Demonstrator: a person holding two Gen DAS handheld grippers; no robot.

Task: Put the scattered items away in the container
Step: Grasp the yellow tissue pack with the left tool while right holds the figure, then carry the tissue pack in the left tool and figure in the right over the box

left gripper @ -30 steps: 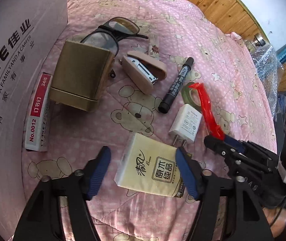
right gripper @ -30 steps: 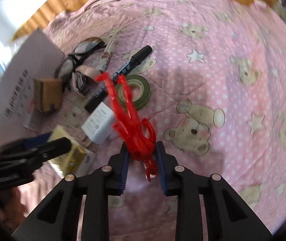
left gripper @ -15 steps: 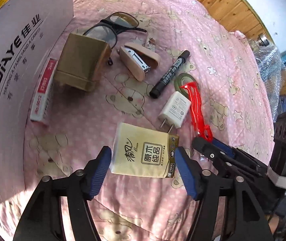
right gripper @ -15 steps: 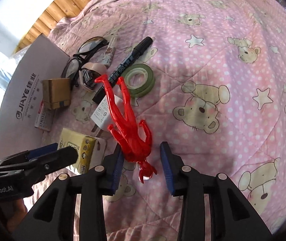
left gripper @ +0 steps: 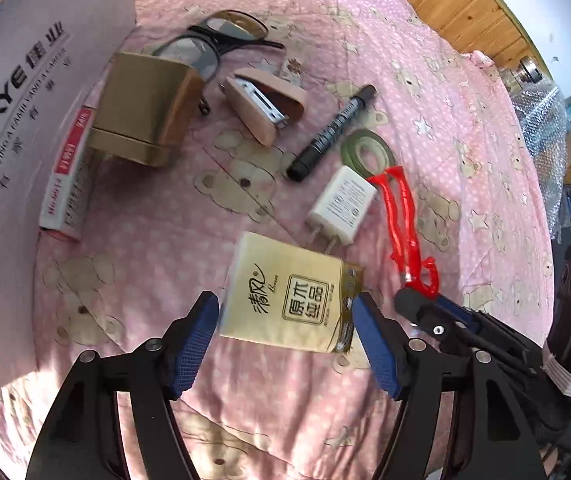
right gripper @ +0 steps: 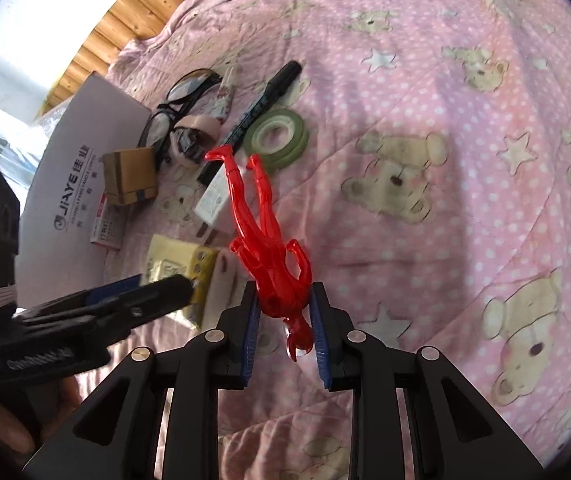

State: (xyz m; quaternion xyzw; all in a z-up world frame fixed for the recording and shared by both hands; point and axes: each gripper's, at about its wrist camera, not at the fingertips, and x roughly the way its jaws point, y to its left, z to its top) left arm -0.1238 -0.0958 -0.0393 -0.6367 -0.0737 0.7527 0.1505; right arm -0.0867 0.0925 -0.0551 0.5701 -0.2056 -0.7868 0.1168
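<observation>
A red toy figure [right gripper: 265, 240] lies head-first between the pads of my right gripper [right gripper: 285, 320], which is shut on its torso. Its legs point toward the white charger [right gripper: 215, 196]. In the left wrist view the red toy figure [left gripper: 401, 216] stretches from the charger [left gripper: 343, 204] to the right gripper's tip [left gripper: 417, 304]. My left gripper [left gripper: 287, 340] is open, its blue pads on either side of a yellow tissue pack [left gripper: 289, 292] that rests on the pink quilt. The white cardboard box [left gripper: 25, 100] stands at the left.
Glasses [left gripper: 213, 40], a brown carton [left gripper: 141, 108], a stapler [left gripper: 265, 104], a black marker [left gripper: 333, 132], green tape [left gripper: 369, 152] and a staples box [left gripper: 67, 172] lie on the quilt. Bubble wrap [left gripper: 541, 120] is at the right edge.
The right gripper's jaws spread apart half a second ago and are now shut on the red figure again. The left gripper has drifted slightly over the tissue pack and stays open.
</observation>
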